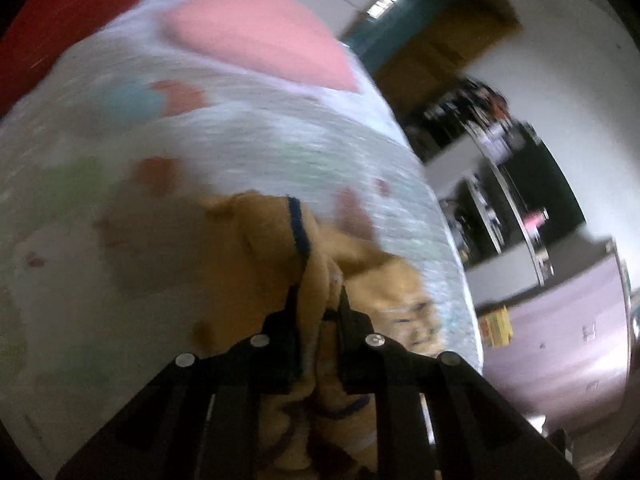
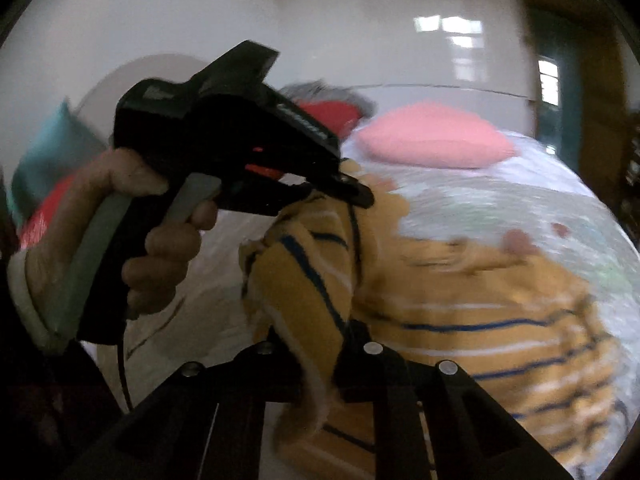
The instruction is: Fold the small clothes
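**Both grippers pinched on striped sweater, lifted over bed**

L gripper [image 1: 318, 300]: fingers nearly closed, w/ a bunched fold of the mustard-yellow sweater [image 1: 280, 240] clamped between them. Fabric spills up and fwd past the tips, navy stripe visible along the fold. Frame is motion-blurred, so fine detail can't be read.

R gripper [image 2: 320, 344]: fingers also drawn in tight on the same sweater [image 2: 480, 312], a fold of yellow knit w/ navy and white stripes rising up between them. Rest of garment trails right, lying on the bed sheet [image 2: 500, 204].

In the right wrist view, the left hand [image 2: 120, 236] wraps the grey-green handle and trigger of the other gripper [image 2: 360, 196]; its tips bite the sweater's upper edge, just above and beyond the R gripper's hold. So garment is held at 2 points close together, partly raised off the bed.

Bed sheet [image 1: 260, 140]: pale, w/ coloured blotch print. Pink pillow [image 2: 432, 140] at far end; a red cushion [image 2: 328, 114] beside it, near wall. Dark shelving [image 1: 492, 184] stands off the bed's right side.
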{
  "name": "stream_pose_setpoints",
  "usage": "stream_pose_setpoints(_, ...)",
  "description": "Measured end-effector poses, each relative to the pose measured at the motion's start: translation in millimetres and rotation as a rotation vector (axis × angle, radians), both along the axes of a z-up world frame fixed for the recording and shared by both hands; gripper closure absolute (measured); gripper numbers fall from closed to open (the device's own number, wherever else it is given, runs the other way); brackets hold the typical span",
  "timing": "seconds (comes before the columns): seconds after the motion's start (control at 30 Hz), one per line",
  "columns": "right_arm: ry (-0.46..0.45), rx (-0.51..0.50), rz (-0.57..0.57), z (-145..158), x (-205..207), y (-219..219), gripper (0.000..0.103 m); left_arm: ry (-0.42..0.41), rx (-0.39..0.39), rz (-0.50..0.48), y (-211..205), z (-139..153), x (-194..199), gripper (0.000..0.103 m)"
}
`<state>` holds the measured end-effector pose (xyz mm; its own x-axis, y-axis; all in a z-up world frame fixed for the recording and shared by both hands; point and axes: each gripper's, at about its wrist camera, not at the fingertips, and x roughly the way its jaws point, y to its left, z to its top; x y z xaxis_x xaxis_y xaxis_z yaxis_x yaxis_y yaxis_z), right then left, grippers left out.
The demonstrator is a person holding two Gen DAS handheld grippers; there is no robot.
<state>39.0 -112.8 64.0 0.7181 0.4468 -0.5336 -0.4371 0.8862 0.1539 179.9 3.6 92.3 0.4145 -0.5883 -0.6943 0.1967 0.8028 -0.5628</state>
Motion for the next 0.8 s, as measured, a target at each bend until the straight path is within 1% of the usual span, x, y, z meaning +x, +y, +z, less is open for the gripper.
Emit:
stream_pose_setpoints(0.1,-0.008,0.046,-0.106,7.9,-12.7,-57.1,0.092,-0.019,0.010,-0.114,-75.1,10.9,3.3,0.089)
stream_pose_setpoints(0.13,-0.006,0.060,-0.160,7.7,-18.0,-83.5,0.092,-0.019,0.017,-0.154,-100.6,10.9,3.7,0.089)
stream_pose_setpoints(0.2,0.009,0.072,-0.237,2.3,-23.5,-119.1,0.092,-0.012,0.046,-0.219,-145.3,4.3,3.2,0.087)
stream_pose_setpoints(0.23,0.028,0.077,-0.276,-3.3,-26.0,-137.1,0.092,0.000,0.063,-0.242,-164.2,-2.0,3.9,0.082)
stream_pose_setpoints(0.3,0.099,0.107,-0.330,-21.8,-20.6,-169.0,0.091,0.049,0.091,-0.254,-192.0,-18.2,6.8,0.080)
stream_pose_setpoints(0.33,0.157,0.138,-0.345,-35.5,-19.8,-180.9,0.090,0.069,0.102,-0.242,-199.1,-26.0,6.8,0.080)
stream_pose_setpoints(0.4,0.223,0.179,-0.359,-54.9,-15.1,-194.7,0.089,0.085,0.100,-0.224,-199.3,-32.5,4.0,0.080)
stream_pose_setpoints(0.47,0.248,0.210,-0.360,-62.6,-22.6,-199.8,0.083,0.076,0.072,-0.200,-183.2,-28.7,-5.3,0.076)
stream_pose_setpoints(0.5,0.251,0.227,-0.355,-63.6,-28.8,-201.4,0.080,0.065,0.071,-0.187,-175.7,-24.5,-11.9,0.069)
stream_pose_setpoints(0.53,0.245,0.239,-0.349,-61.0,-24.9,-205.8,0.076,0.045,0.073,-0.168,-164.9,-19.0,-17.2,0.059)
stream_pose_setpoints(0.57,0.239,0.246,-0.346,-59.0,-26.6,-208.0,0.070,0.021,0.078,-0.147,-152.9,-12.2,-23.3,0.054)
stream_pose_setpoints(0.6,0.224,0.263,-0.344,-54.8,-30.4,-211.6,0.066,-0.008,0.092,-0.124,-139.1,-5.1,-32.6,0.047)
stream_pose_setpoints(0.63,0.207,0.286,-0.347,-50.2,-39.1,-215.9,0.058,-0.031,0.118,-0.105,-127.4,-1.0,-40.1,0.043)
stream_pose_setpoints(0.67,0.188,0.308,-0.353,-45.8,-43.8,-216.4,0.049,-0.053,0.153,-0.085,-115.9,2.4,-49.9,0.042)
stream_pose_setpoints(0.73,0.136,0.351,-0.374,-32.5,-44.3,-224.3,0.040,-0.095,0.220,-0.051,-93.4,4.5,-70.0,0.040)
stream_pose_setpoints(0.8,0.111,0.367,-0.366,-20.9,-40.5,-226.3,0.037,-0.106,0.249,-0.018,-72.8,-0.7,-88.5,0.039)
